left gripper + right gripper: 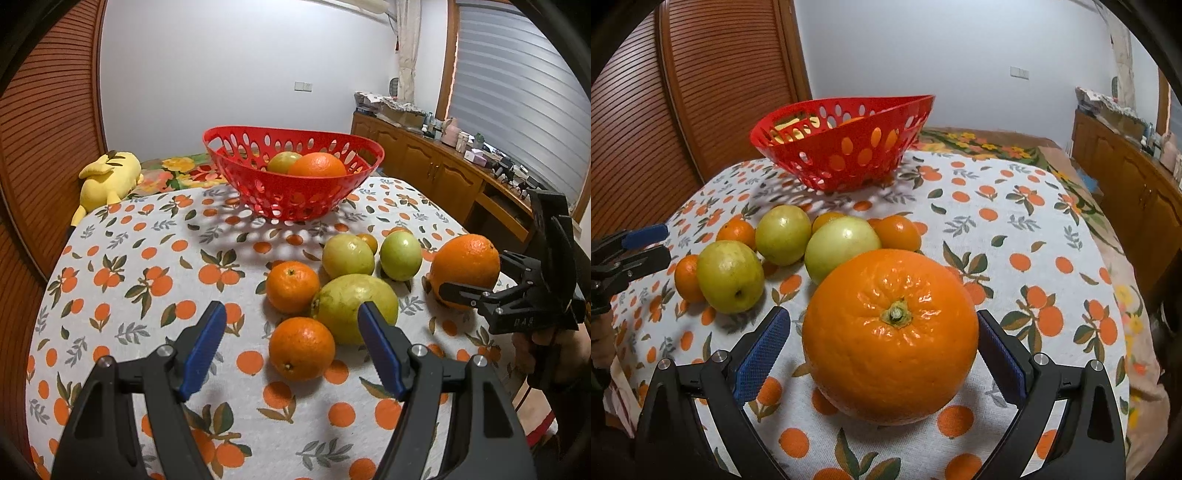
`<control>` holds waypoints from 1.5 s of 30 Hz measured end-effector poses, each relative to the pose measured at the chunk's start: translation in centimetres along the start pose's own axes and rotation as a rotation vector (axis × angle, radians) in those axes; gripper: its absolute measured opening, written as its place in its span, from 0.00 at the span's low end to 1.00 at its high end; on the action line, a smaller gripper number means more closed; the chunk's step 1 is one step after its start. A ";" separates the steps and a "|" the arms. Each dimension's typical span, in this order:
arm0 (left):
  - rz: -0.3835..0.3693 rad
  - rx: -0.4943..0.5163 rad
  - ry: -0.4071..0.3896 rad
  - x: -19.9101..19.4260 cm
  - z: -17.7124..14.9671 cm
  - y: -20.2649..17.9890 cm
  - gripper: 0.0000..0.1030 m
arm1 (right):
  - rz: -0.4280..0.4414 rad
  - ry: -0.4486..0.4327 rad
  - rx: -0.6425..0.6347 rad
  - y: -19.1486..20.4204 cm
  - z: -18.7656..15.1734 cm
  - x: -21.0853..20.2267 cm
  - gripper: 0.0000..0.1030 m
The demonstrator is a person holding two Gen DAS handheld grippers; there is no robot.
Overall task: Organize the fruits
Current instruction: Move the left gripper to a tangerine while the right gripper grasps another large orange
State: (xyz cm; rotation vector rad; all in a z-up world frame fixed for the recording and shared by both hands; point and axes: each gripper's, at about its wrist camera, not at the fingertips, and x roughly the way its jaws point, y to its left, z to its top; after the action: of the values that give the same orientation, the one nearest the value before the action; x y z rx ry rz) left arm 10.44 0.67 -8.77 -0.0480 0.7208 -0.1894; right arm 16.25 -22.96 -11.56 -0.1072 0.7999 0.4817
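Note:
A red perforated basket point(295, 192) stands at the table's far side and holds an orange point(317, 165) and a green fruit point(282, 161); it also shows in the right wrist view point(846, 155). My left gripper point(291, 317) is open above a small orange point(301, 349), next to a big green fruit point(352, 306). My right gripper point(884, 325) is open around a large orange point(890, 332) that rests on the cloth; a gap shows at the left pad, the right pad is at its side. From the left wrist view this orange point(463, 271) sits at the right.
Several loose fruits lie mid-table: oranges point(292, 286) and green ones point(347, 255) point(400, 254). The cloth point(147, 258) is printed with oranges. A yellow plush toy point(107, 177) lies beyond the far left edge. Wooden cabinets point(424, 158) stand at the right.

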 end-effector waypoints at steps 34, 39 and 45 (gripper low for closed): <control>-0.042 -0.023 0.095 3.0 -2.5 0.0 0.60 | 0.066 -0.042 0.048 0.8 -1.6 -0.7 0.80; -0.046 -0.022 0.099 3.2 -2.5 -0.1 0.53 | 0.060 -0.044 0.043 0.8 -1.6 -0.7 0.80; -0.047 -0.034 0.109 3.5 -2.5 0.2 0.53 | 0.061 -0.044 0.043 0.8 -1.6 -0.7 0.80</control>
State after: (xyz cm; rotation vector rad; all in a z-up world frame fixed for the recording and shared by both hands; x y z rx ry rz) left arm 11.39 0.25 -13.01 -0.0878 0.8318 -0.2258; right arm 14.39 -22.94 -12.14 -0.0319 0.7717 0.5223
